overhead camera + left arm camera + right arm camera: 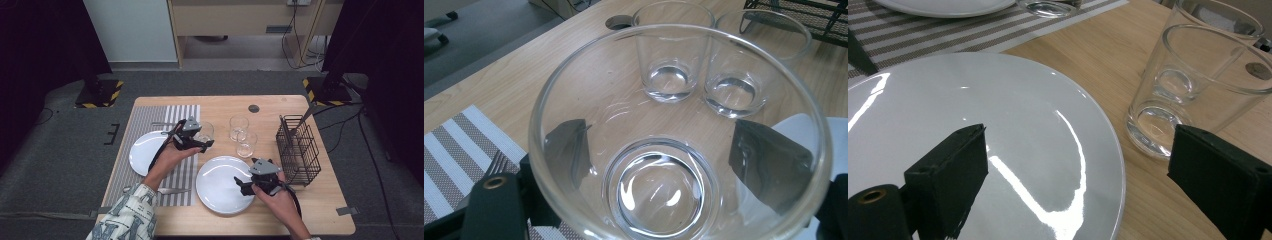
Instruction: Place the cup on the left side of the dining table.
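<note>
High view: we hold a gripper in each hand over a half-laid table. The left gripper [204,144], centre-left of frame, carries a clear glass [204,131] at the right edge of the striped placemat [176,176], beside the left plate [146,151]; we judge it's being set at that place setting. The right gripper [241,183] hovers low over the near plate [218,184] at lower centre, w/ two more glasses [242,135] standing close together just above it and a wire rack [298,149] at right, well apart from the mat. A fork [162,190] lies on the mat's lower end.

Left gripper view: the held glass fills mid-frame, rim toward the lens. Through its wall we see both black pads [767,161] flat against the outside, so the claw is pinching the glass across its width, a wide grip that keeps it upright. Fork tines [497,162] peek out at lower left on the stripes; the spare pair of glasses stands at the top of frame.

Right gripper view: the jaws stand spread w/ nothing between them, the white plate below at left, wood at right. The nearest spare glass [1193,85] sits upper right, just off the plate's rim, prob. next to be fetched.
</note>
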A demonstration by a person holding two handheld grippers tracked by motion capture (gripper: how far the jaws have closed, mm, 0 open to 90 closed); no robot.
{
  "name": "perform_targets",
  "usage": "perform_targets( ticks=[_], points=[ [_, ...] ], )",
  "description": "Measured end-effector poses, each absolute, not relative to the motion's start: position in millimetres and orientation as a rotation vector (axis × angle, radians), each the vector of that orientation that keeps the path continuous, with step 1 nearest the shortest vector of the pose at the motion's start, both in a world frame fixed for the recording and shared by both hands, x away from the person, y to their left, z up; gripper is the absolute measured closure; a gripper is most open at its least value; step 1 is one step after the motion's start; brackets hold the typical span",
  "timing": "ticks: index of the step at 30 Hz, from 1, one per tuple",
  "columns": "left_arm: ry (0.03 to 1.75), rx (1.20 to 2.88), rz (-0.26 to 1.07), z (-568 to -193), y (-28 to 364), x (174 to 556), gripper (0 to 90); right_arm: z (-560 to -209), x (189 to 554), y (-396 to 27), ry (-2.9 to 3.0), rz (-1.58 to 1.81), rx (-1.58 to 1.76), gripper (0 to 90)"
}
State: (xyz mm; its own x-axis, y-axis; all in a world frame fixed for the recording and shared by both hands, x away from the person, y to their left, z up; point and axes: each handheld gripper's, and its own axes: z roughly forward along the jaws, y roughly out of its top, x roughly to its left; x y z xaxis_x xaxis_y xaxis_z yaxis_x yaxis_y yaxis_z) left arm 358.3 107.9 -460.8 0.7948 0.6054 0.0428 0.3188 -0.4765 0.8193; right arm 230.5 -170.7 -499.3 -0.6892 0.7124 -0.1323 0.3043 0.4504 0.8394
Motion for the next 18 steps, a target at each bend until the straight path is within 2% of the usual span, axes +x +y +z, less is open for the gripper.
perform_targets(
  ticks=[18],
  points=[
    [0.710, 2.092, 0.424, -457, 128, 331, 20.5, -499, 229, -170, 2.233, 1.148, 0.848, 9.0]
  ],
)
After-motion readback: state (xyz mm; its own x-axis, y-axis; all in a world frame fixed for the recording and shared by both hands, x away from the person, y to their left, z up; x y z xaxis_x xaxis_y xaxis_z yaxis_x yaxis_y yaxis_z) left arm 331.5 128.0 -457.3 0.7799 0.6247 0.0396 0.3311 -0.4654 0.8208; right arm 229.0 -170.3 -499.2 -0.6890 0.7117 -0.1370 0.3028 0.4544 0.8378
